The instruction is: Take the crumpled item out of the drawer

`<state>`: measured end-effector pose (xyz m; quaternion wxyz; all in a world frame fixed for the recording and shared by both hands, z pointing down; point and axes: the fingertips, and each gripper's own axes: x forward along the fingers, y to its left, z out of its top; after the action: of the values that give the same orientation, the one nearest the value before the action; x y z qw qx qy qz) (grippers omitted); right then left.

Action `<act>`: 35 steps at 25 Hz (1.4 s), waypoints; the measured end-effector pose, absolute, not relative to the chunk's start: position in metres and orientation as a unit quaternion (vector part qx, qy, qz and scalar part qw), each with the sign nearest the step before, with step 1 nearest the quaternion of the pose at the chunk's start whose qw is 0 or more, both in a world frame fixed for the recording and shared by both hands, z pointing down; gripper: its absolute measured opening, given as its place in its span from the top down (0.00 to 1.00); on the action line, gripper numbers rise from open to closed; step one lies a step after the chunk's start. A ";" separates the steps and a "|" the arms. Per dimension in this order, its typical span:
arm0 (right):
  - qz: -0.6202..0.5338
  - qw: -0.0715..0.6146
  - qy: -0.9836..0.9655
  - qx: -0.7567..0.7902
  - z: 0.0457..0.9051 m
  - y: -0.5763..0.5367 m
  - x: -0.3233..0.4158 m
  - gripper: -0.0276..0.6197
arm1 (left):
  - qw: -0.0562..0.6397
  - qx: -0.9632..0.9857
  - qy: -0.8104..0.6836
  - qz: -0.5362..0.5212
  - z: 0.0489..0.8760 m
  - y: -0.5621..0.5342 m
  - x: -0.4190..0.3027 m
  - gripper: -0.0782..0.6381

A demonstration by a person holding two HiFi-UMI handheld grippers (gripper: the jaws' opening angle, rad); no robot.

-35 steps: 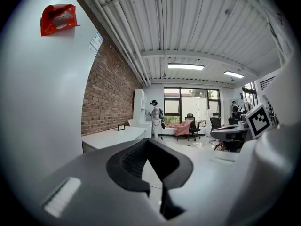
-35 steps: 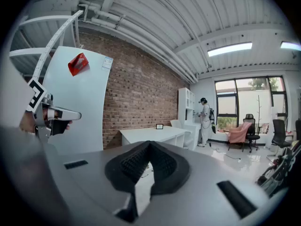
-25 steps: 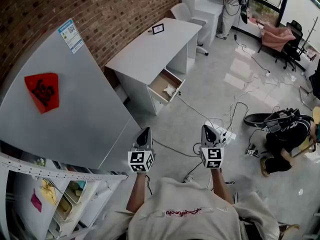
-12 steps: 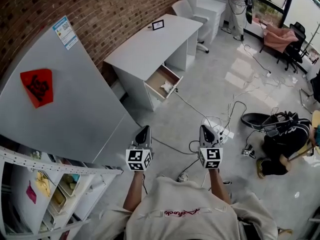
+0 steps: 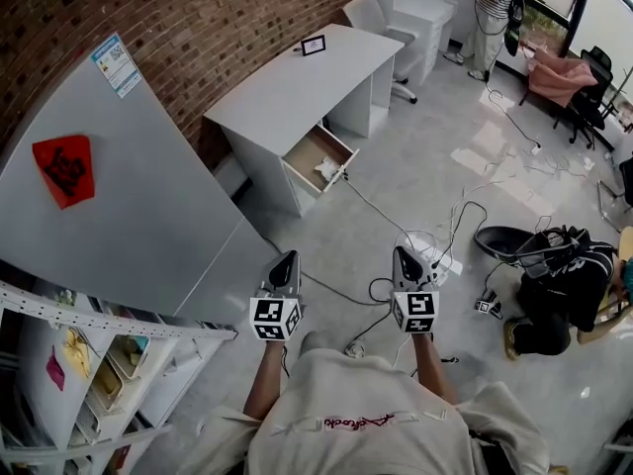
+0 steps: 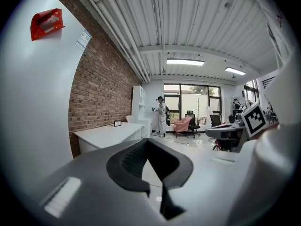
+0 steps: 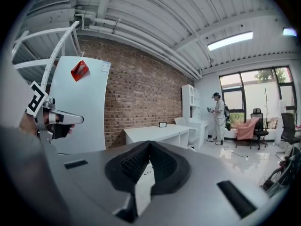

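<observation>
- Head view: the desk [image 5: 297, 87] drawer [image 5: 309, 152] stands open, well apart from us.
- Our left gripper [image 5: 288, 257] and right gripper [image 5: 404, 252] have jaws together, empty.
- Near its front edge lies the crumpled item [image 5: 327, 170]; we judge it light and soft, so pinch a raised fold.

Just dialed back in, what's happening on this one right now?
A person holds a two-jaw gripper in each hand and stands on the floor some way short of the white desk. The left gripper and the right gripper both point toward it, jaws closed with nothing between them. The desk's drawer is pulled open, and the crumpled item lies inside, untouched. The pickup has not begun.
</observation>
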<state>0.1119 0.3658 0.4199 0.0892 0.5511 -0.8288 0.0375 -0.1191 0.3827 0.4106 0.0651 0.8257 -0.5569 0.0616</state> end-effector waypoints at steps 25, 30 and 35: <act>0.042 0.109 -0.801 0.587 0.425 0.196 0.092 0.94 | 0.074 0.863 -0.498 0.045 0.416 0.183 -0.116 0.90; 0.038 0.114 -0.791 0.600 0.417 0.146 0.079 0.94 | 0.069 0.872 -0.483 0.035 0.404 0.124 -0.128 0.90; 0.028 0.111 -0.780 0.615 0.410 0.100 0.069 0.94 | 0.065 0.881 -0.468 0.031 0.402 0.075 -0.139 0.90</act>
<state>0.0687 0.1003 0.4103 0.1105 0.6155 -0.7798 0.0282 -0.1387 0.0750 0.4023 0.0646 0.8806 -0.4684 0.0308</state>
